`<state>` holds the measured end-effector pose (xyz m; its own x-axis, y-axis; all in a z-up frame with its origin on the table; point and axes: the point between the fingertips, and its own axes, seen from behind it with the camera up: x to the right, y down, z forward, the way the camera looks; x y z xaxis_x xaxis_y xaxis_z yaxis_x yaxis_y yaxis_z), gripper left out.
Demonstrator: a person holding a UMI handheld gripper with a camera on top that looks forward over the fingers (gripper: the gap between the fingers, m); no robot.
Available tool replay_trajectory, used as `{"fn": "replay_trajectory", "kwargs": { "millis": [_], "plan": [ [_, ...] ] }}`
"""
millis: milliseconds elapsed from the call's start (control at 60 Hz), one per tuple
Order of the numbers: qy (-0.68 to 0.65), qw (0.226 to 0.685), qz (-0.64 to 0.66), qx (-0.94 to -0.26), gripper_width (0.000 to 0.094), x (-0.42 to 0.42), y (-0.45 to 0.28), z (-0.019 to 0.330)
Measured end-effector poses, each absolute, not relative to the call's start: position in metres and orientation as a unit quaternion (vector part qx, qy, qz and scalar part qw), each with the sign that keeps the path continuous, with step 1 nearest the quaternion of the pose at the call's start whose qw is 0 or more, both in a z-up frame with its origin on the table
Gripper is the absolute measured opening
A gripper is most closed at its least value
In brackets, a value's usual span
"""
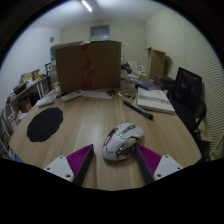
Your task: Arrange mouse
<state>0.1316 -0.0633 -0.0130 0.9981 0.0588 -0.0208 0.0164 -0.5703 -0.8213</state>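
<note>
While the tool (pixel 112 160) hangs low and level over the near edge of the round wooden tabletop (pixel 85 125), its fingers spread wide, magenta pads (pixel 80 158) angled inward. Off to the left lies a dark round mat (pixel 45 124), bare wood around it. Centre now: the grey mouse (pixel 122 141) sits just ahead of the fingers, between their tips, untouched, long axis running toward the tool and slightly leftward. Behind stands a cardboard box (pixel 88 65); to the right, papers (pixel 155 99).
</note>
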Motion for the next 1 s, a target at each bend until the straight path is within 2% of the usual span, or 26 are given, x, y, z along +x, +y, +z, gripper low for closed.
{"fn": "replay_trajectory", "kwargs": {
  "millis": [283, 350, 367, 433, 583, 600, 667, 717, 817, 917, 1000],
  "plan": [
    [0.003, 0.452, 0.011, -0.892, 0.0846, 0.133, -0.015, -0.016],
    [0.01, 0.451, 0.006, -0.893, 0.0818, 0.132, -0.008, -0.016],
    [0.012, 0.45, 0.005, -0.893, 0.0839, 0.132, -0.006, -0.016],
    [0.024, 0.453, -0.002, -0.891, 0.0576, 0.135, -0.002, -0.016],
    [0.038, 0.463, -0.012, -0.886, 0.0499, 0.137, -0.001, -0.016],
    [0.041, 0.464, -0.012, -0.885, 0.0462, 0.137, 0.0, -0.015],
    [0.059, 0.465, -0.007, -0.883, 0.0423, 0.139, -0.001, -0.012],
    [0.069, 0.48, -0.003, -0.875, 0.0423, 0.141, 0.0, 0.004],
    [0.093, 0.529, -0.02, -0.844, 0.0423, 0.138, 0.002, 0.075],
    [0.053, 0.571, 0.012, -0.819, 0.0423, 0.073, 0.007, 0.15],
    [0.008, 0.593, 0.028, -0.805, 0.0422, 0.004, 0.012, 0.187]
  ]
}}
